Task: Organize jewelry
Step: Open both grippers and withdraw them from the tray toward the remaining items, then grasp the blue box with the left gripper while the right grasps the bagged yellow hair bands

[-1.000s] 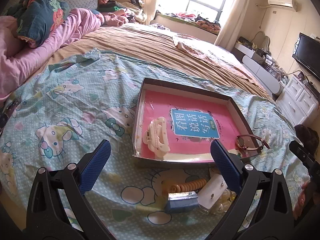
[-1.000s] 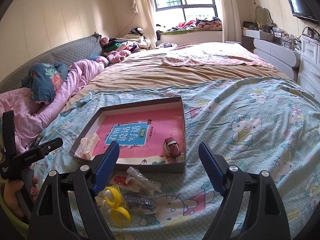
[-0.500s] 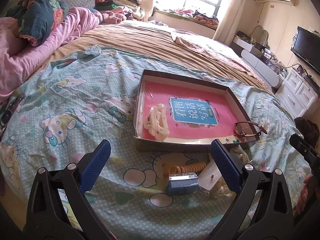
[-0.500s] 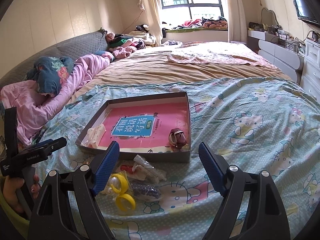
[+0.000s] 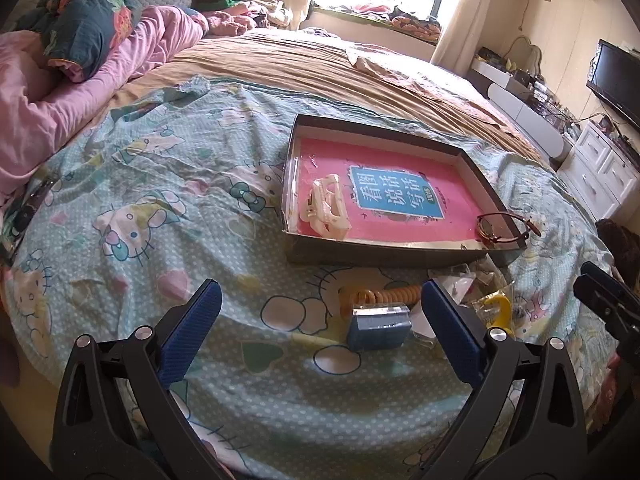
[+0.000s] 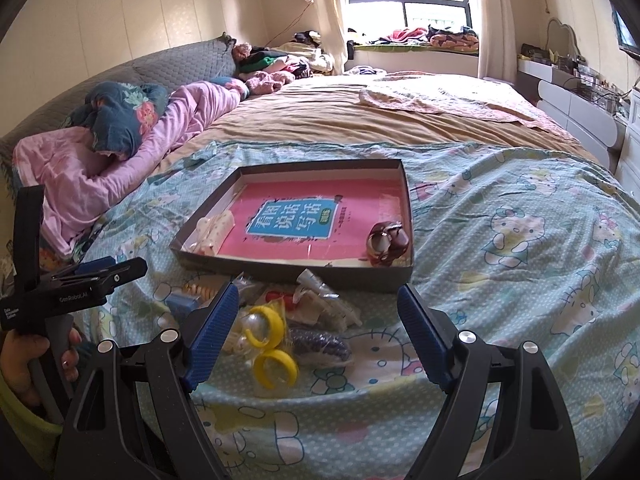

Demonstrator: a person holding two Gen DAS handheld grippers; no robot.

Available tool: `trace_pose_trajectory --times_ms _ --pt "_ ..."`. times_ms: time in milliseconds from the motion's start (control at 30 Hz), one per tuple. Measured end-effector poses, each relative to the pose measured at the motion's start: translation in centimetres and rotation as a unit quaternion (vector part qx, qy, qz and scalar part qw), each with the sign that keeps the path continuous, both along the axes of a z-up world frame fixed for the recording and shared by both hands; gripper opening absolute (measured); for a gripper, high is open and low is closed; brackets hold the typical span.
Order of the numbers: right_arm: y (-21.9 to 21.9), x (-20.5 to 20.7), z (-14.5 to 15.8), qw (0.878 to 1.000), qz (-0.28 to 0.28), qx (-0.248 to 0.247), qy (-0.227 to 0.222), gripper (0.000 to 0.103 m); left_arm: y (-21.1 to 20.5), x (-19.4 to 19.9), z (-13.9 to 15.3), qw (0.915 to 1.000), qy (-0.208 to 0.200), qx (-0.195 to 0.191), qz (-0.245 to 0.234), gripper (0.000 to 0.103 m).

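A shallow dark box (image 5: pixel 384 250) (image 6: pixel 288 274) with a pink book as its floor lies on the bedspread. In it are a cream hair claw (image 5: pixel 326 208) (image 6: pixel 210 232) and a brown-strap watch (image 5: pixel 502 230) (image 6: pixel 388 242). In front of the box lies a loose pile: an orange spiral hair tie (image 5: pixel 384 294), a small blue box (image 5: pixel 378 326), yellow rings in a clear bag (image 6: pixel 270 346), a dark beaded piece (image 6: pixel 320 342) and clear packets (image 6: pixel 320 300). My left gripper (image 5: pixel 320 332) and right gripper (image 6: pixel 316 338) are both open and empty, held above the pile.
The bed carries a Hello Kitty cover (image 5: pixel 140 216), a tan blanket (image 6: pixel 360 120) and pink bedding (image 6: pixel 100 168) at the left. White drawers (image 5: pixel 600 168) and a TV (image 5: pixel 618 76) stand at the right. The left gripper's body (image 6: pixel 60 296) shows in the right wrist view.
Both grippers have drawn back and risen a little, so the box and the pile sit farther off in view. Nothing was picked up or moved.
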State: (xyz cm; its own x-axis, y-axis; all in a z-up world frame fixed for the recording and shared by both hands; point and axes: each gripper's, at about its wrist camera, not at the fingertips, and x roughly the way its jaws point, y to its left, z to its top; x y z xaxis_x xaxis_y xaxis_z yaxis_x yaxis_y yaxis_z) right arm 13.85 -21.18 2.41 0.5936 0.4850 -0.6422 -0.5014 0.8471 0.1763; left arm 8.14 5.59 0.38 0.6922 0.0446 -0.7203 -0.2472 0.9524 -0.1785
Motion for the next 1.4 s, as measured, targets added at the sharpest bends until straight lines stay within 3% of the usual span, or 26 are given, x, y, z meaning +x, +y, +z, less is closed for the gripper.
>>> trace_pose_trajectory --times_ms 767,1000,1100,1267,1400 --pt "3.0 -1.8 -4.7 0.997 0.049 -0.035 0.052 0.080 -1.2 -0.7 -2.0 0.9991 0.036 -0.003 -0.020 0.093" --pt "4.0 -1.4 -6.3 0.995 0.059 -0.044 0.066 0.072 -2.4 0.0 -3.0 0.9975 0.058 -0.001 -0.040 0.092" --pt "4.5 -1.4 -6.8 0.995 0.064 -0.051 0.062 0.069 -2.3 0.3 -3.3 0.9969 0.066 -0.007 -0.041 0.081" --pt "5.1 -1.3 -8.0 0.994 0.057 -0.052 0.072 0.064 -2.2 0.9 -4.1 0.9957 0.075 -0.030 -0.045 0.078" --pt "5.1 -1.5 -8.2 0.995 0.047 -0.064 0.053 0.047 -2.5 1.4 -4.5 0.9949 0.079 -0.040 -0.049 0.067"
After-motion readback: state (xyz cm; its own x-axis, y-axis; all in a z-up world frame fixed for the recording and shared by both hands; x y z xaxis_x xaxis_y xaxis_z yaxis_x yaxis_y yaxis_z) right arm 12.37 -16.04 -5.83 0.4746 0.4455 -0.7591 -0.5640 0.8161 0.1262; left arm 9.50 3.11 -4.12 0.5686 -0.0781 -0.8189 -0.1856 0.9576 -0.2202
